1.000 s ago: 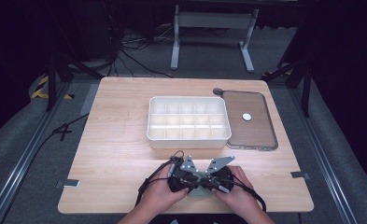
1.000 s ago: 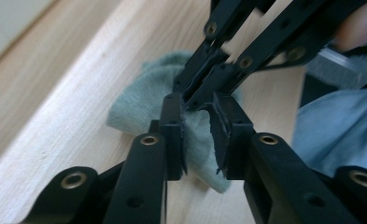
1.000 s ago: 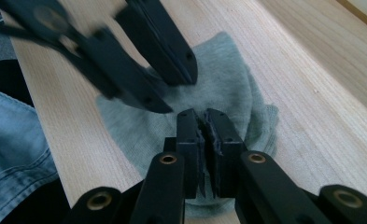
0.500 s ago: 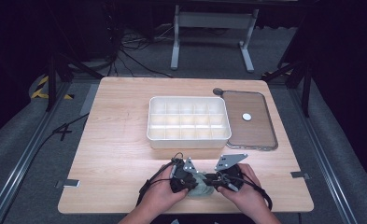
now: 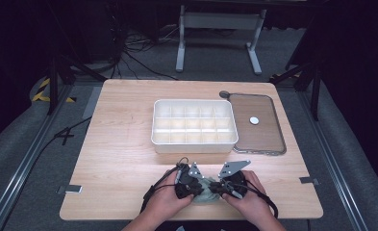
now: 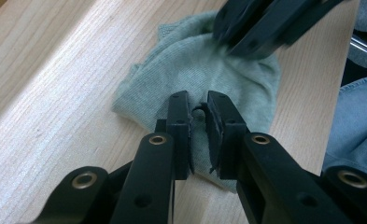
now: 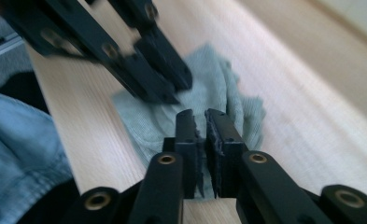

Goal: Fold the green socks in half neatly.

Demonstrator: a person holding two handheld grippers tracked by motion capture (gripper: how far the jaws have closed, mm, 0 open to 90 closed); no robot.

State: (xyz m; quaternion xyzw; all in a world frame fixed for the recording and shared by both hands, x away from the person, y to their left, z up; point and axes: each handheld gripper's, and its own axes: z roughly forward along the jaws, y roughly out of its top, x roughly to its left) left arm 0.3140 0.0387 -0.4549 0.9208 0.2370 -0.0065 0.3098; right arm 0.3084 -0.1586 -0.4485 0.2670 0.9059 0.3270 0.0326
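A small grey-green cloth (image 5: 205,196) lies crumpled on the wooden table near its front edge, between the person's two hands. My left gripper (image 5: 199,189) comes at it from the left, and its jaws (image 6: 198,105) are shut on a fold of the cloth (image 6: 195,60). My right gripper (image 5: 216,187) meets it from the right. Its jaws (image 7: 199,119) have just been closing and now pinch the near edge of the cloth (image 7: 218,79). Each gripper view also shows the other gripper's black jaws resting on the far part of the cloth.
A white compartment tray (image 5: 194,144) stands mid-table behind the hands. Right of it lies a brown flat lid (image 5: 258,137) with a small white disc (image 5: 254,120) on it. The table's front edge is just below the hands.
The right hand and its gripper have shifted slightly to the right on the cloth. The left hand has stayed put.
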